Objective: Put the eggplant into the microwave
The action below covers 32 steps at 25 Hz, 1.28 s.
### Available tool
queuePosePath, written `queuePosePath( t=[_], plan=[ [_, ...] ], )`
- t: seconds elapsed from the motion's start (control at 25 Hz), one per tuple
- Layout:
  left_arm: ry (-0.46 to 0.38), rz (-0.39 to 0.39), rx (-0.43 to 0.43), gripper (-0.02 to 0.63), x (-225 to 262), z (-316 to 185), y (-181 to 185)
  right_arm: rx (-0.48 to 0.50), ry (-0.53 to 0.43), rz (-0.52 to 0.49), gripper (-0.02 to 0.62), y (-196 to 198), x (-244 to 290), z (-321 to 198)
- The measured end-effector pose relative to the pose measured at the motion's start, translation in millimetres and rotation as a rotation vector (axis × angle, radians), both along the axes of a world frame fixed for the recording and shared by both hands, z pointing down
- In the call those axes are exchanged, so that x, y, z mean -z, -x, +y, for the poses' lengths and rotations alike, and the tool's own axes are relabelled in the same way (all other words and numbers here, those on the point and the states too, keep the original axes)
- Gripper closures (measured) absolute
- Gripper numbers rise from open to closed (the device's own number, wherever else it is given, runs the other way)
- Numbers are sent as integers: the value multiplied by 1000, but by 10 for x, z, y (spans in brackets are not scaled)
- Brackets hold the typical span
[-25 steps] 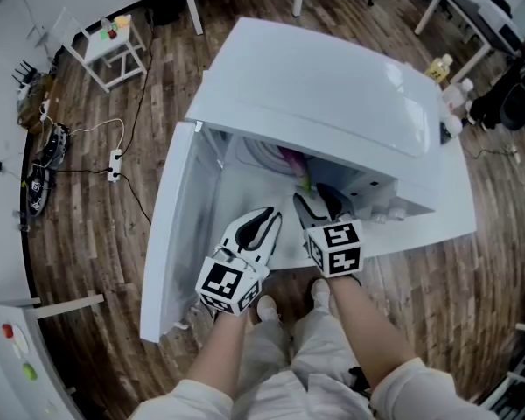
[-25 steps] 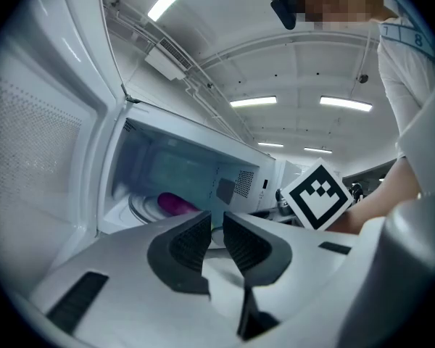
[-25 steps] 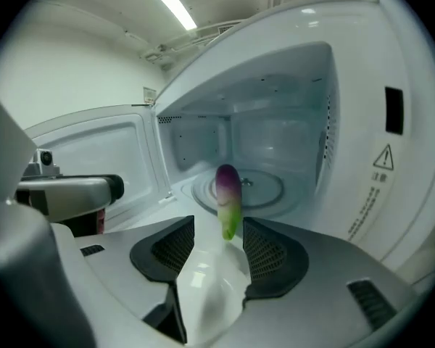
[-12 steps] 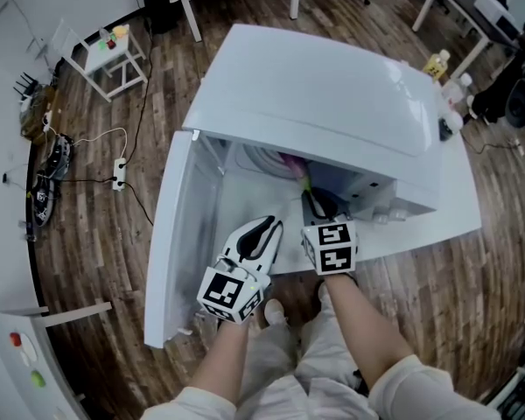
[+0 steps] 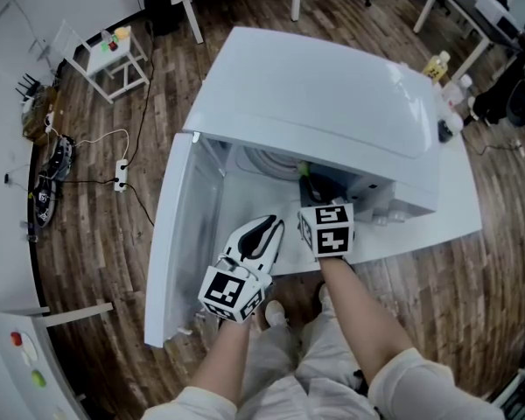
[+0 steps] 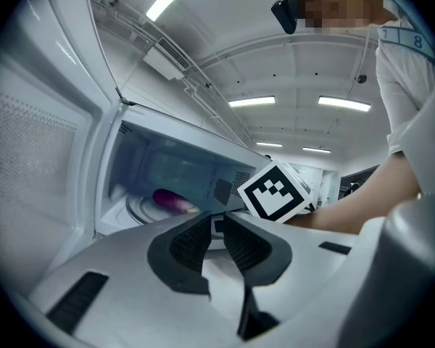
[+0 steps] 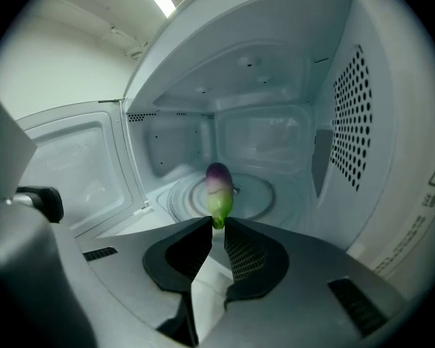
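Head view: a white microwave (image 5: 332, 86) sits on a white surface (image 5: 459, 208), its door (image 5: 171, 234) swung wide to the left. The left gripper (image 5: 264, 226) hangs just in front of the opening, jaws together with nothing between them. To its right, the right gripper (image 7: 217, 225) reaches inside. Its jaws have just been closing and pinch the green stem end of the eggplant (image 7: 218, 183), which lies over the front part of the glass plate (image 7: 264, 194), purple end toward the back wall.
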<state>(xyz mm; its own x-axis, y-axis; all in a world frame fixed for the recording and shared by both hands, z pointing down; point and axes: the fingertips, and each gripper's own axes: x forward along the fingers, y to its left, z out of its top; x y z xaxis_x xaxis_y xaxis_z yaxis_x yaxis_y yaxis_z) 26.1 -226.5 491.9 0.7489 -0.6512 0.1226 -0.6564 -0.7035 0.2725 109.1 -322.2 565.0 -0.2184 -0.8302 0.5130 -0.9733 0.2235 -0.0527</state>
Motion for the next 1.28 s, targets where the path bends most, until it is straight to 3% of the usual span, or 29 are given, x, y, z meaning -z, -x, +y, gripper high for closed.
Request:
queuePosePath(
  t=[0.48, 1.28],
  plan=[
    [-1, 6, 10, 551, 27, -8, -4, 44, 0, -32, 491, 62, -59, 87],
    [-35, 0, -4, 553, 239, 89, -3, 140, -82, -19, 491, 217, 383, 517]
  ],
)
